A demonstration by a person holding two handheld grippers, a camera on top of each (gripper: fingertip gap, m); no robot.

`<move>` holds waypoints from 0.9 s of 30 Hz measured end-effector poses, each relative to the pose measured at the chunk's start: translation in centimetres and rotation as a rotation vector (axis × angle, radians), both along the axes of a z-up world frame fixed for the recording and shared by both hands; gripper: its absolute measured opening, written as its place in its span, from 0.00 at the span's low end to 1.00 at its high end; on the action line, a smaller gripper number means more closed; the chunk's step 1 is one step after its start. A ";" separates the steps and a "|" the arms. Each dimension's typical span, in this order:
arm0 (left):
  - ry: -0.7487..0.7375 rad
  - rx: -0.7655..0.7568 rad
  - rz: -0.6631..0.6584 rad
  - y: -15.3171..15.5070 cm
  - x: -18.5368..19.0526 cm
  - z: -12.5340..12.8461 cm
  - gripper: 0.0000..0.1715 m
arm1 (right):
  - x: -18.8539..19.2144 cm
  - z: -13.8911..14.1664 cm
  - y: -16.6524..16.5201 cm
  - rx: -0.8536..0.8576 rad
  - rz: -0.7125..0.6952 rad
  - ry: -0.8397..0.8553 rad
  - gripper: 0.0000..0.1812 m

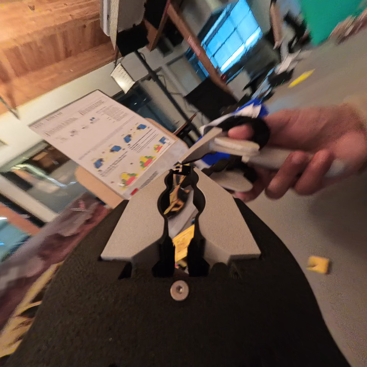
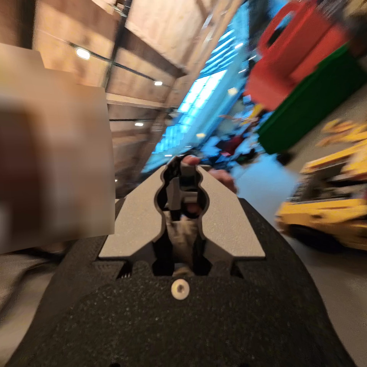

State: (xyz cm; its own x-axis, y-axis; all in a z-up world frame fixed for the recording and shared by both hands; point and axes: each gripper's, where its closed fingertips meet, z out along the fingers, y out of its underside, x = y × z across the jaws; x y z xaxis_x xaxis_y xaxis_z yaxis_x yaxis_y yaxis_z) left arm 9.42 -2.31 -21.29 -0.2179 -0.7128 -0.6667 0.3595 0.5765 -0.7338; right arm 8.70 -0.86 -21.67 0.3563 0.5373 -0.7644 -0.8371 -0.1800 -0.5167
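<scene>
My left gripper (image 1: 181, 172) is shut on a small black piece (image 1: 183, 170) held at its fingertips, raised above the grey table (image 1: 297, 228). The right gripper (image 1: 179, 162), held by a hand (image 1: 309, 151), points its tip at that piece from the right and touches or nearly touches it. In the right wrist view my right gripper (image 2: 181, 167) has its jaws only narrowly apart. A jagged black piece (image 2: 173, 168) lies against its left fingertip; the blur hides whether it is gripped. The left gripper's grey finger (image 2: 187, 178) shows through the gap.
A printed instruction sheet (image 1: 103, 139) stands behind left. A loose yellow brick (image 1: 317, 264) lies on the table. A yellow brick-built vehicle (image 2: 321, 216) sits at right, with a red bin (image 2: 292, 65) and a green bin (image 2: 317, 103) behind it. A mosaic patch covers the left.
</scene>
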 end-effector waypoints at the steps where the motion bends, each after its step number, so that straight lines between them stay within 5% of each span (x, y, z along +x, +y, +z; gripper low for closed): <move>1: -0.022 0.070 0.058 0.4 0.4 -0.4 0.09 | 1.1 -0.4 0.1 -0.035 -0.107 -0.096 0.13; 5: -0.024 0.242 0.225 1.7 2.0 -2.2 0.09 | 2.8 -2.4 0.7 -0.201 -0.381 -0.486 0.15; 9: -0.024 0.310 0.296 2.5 2.6 -2.9 0.09 | 2.4 -2.6 1.4 -0.205 -0.434 -0.586 0.11; 19: -0.155 0.352 0.322 1.6 1.9 -1.6 0.09 | 1.6 -1.4 1.1 -0.132 -0.312 -0.345 0.10; 27: -0.186 0.377 0.350 1.4 1.8 -1.8 0.09 | 1.3 -1.0 0.7 -0.132 -0.322 -0.388 0.02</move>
